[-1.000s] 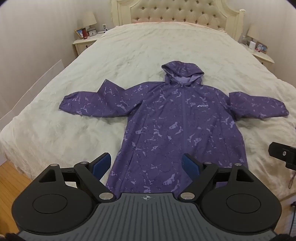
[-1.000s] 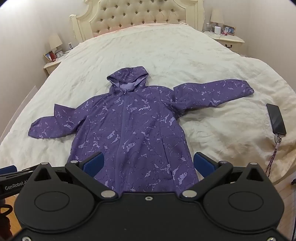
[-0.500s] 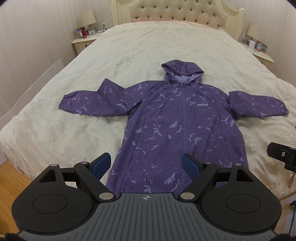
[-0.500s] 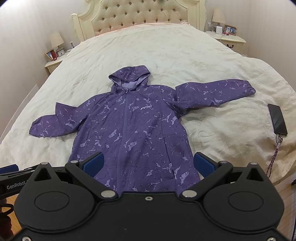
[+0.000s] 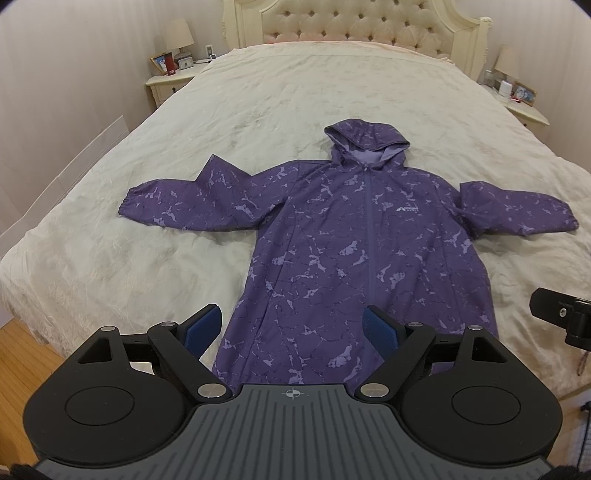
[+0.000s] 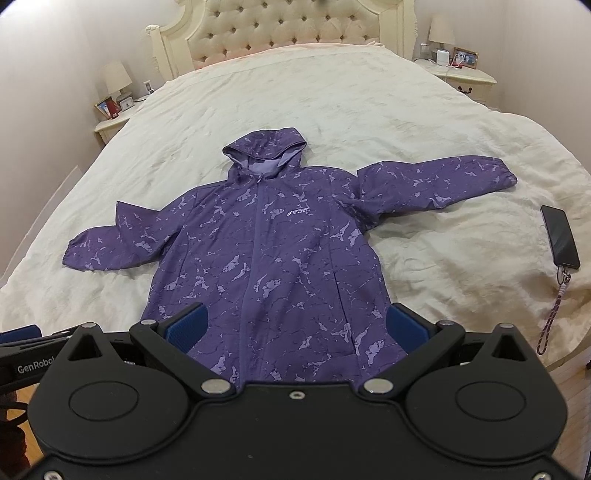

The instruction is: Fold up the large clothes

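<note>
Both sets of jaws stand wide apart and hold nothing: the left gripper [image 5: 291,325] and right gripper [image 6: 297,325] hover above the hem at 6 o'clock. The purple hooded jacket [image 5: 365,254] lies flat and zipped on the bed [image 5: 92,266], hood toward 12, sleeves spread to 9 and 3. A phone [image 6: 559,236] rests at 3 o'clock. No fold looks made yet; all the folding remains.

Hooded jacket [image 5: 354,251]: deep purple with a pale lilac marbled print, lilac hood lining, small white chest logo. Bedspread [image 5: 258,110]: cream. Tufted headboard [image 5: 369,22]: beige in a cream frame. Left gripper [image 5: 291,326] and right gripper [image 6: 297,325]: black bodies, blue finger pads. Phone [image 6: 559,236]: black, on a purple speckled lanyard [image 6: 552,317]. Nightstands [image 6: 463,77]: cream.
</note>
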### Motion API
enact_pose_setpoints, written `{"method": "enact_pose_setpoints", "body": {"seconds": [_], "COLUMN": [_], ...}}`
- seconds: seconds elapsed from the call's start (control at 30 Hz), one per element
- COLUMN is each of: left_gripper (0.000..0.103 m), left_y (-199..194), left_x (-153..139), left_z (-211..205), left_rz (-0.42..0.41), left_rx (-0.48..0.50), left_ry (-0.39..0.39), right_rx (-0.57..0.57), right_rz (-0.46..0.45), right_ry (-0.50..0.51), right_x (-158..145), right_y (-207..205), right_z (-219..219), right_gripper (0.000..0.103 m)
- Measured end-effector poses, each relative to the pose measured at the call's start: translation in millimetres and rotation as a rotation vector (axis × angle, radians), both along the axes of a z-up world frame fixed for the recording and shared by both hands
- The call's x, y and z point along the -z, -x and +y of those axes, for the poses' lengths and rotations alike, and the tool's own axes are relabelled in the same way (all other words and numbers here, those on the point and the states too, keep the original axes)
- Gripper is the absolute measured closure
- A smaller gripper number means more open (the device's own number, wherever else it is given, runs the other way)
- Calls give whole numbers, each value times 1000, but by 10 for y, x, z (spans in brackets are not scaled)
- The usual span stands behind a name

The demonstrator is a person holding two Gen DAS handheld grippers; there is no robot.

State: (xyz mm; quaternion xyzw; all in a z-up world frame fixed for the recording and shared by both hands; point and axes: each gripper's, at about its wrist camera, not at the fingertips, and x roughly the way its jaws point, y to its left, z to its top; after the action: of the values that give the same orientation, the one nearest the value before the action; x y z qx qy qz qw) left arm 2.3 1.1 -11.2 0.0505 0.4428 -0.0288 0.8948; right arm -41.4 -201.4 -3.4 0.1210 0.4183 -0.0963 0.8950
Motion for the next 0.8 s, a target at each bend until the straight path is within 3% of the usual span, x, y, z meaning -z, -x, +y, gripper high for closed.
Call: {"method": "enact_pose_setpoints", "body": {"seconds": [0.8], "left_gripper": [20], "left_y": [-98], "left_x": [29], "left_z": [-34], "left_rz": [23], "left_rx": [-8], "left_ry": [-19], "right_rx": [-18], "right_rz": [14], "right_ry": [-46], "right_x": [94], "right_y": [-91], "right_z": [-57], "right_gripper": [1]}}
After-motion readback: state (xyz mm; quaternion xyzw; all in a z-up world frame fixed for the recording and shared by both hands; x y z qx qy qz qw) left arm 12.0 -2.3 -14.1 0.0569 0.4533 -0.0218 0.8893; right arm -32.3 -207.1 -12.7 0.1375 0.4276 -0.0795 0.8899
